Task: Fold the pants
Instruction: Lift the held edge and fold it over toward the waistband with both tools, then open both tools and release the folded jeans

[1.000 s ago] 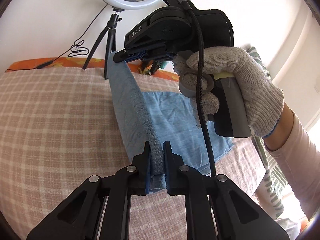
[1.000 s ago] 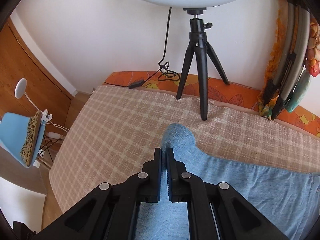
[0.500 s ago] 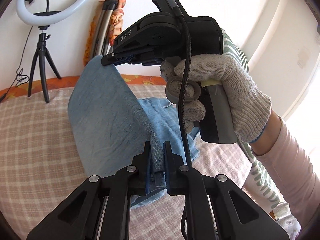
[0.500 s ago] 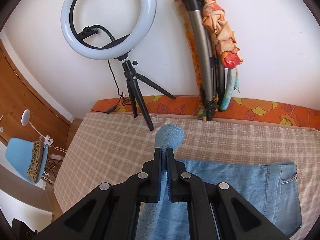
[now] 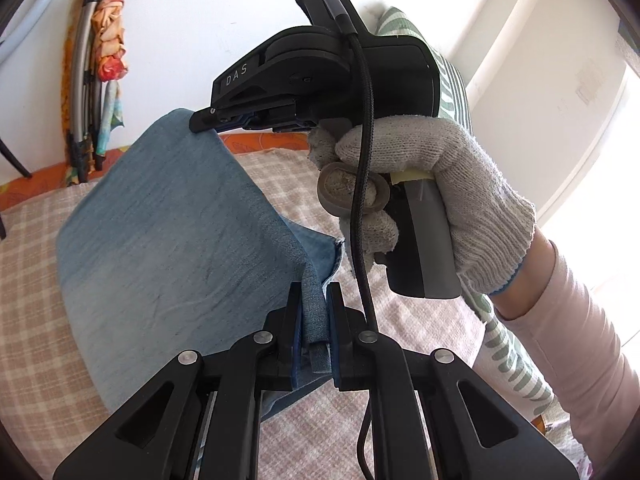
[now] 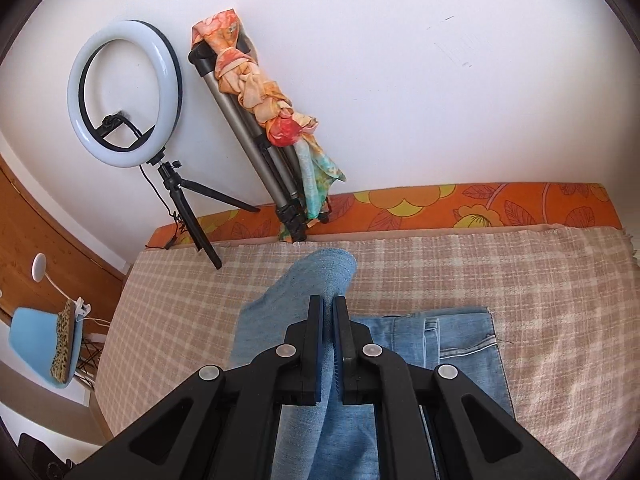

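The light blue denim pants (image 5: 168, 232) lie partly on the checked bedspread (image 5: 32, 304), with the leg end lifted. My left gripper (image 5: 314, 292) is shut on one corner of the lifted edge. My right gripper (image 6: 328, 308) is shut on the other corner; it also shows in the left wrist view (image 5: 204, 120), held by a gloved hand (image 5: 440, 184). The lifted denim hangs as a sheet between the two grippers. The waist part with a pocket (image 6: 460, 344) lies flat on the bed, below and right of the right gripper.
A ring light on a small tripod (image 6: 124, 96) stands at the bed's far left. A folded tripod wrapped in an orange scarf (image 6: 256, 92) leans on the wall. An orange floral mattress edge (image 6: 460, 208) runs along the back. A striped pillow (image 5: 516, 360) lies right.
Both grippers have carried the lifted leg end to the right, over the waist part. The ring light has slid left in both views and the scarf-wrapped tripod has come into view.
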Motion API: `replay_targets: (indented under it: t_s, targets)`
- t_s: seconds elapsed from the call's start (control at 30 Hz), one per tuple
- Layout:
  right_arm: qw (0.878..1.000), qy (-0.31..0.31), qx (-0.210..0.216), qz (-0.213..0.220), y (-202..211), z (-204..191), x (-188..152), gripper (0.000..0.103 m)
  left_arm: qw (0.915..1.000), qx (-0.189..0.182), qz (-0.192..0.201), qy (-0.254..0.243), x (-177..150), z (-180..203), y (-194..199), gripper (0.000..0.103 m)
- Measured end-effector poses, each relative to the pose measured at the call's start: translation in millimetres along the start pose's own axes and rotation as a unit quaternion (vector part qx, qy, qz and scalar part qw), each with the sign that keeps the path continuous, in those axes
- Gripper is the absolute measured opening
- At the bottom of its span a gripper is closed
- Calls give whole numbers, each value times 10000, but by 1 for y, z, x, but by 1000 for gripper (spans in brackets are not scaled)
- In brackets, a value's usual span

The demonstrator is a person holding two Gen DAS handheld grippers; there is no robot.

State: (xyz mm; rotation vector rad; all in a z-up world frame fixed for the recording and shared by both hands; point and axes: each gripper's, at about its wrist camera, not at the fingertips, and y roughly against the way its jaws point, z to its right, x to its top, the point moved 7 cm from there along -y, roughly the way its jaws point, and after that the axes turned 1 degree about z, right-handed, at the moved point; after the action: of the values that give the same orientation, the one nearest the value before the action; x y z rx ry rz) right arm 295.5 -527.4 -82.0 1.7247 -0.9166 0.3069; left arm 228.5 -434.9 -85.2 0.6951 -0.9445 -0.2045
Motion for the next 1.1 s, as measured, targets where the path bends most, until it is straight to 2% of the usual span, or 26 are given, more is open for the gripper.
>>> replay_targets:
  t_s: [0.33,0.7,0.87,1.1]
  targets:
    - [9997,-210,-119,-9,-1,75,-2,2,9993,-329,-198,-35,11,25,-59,9]
    - [9993,-329,-96,-179,-40,134,-12,1,9979,-458,-456,88,6,13,-115,8]
    - [9983,-567,-102,-131,-44,159,-11,0,9972,-563,-445,187,-2,10,-122,9]
    - [9984,-524,-226,12,-19,170,-20,3,9978,-516,-422,42,-3,11,-130,9]
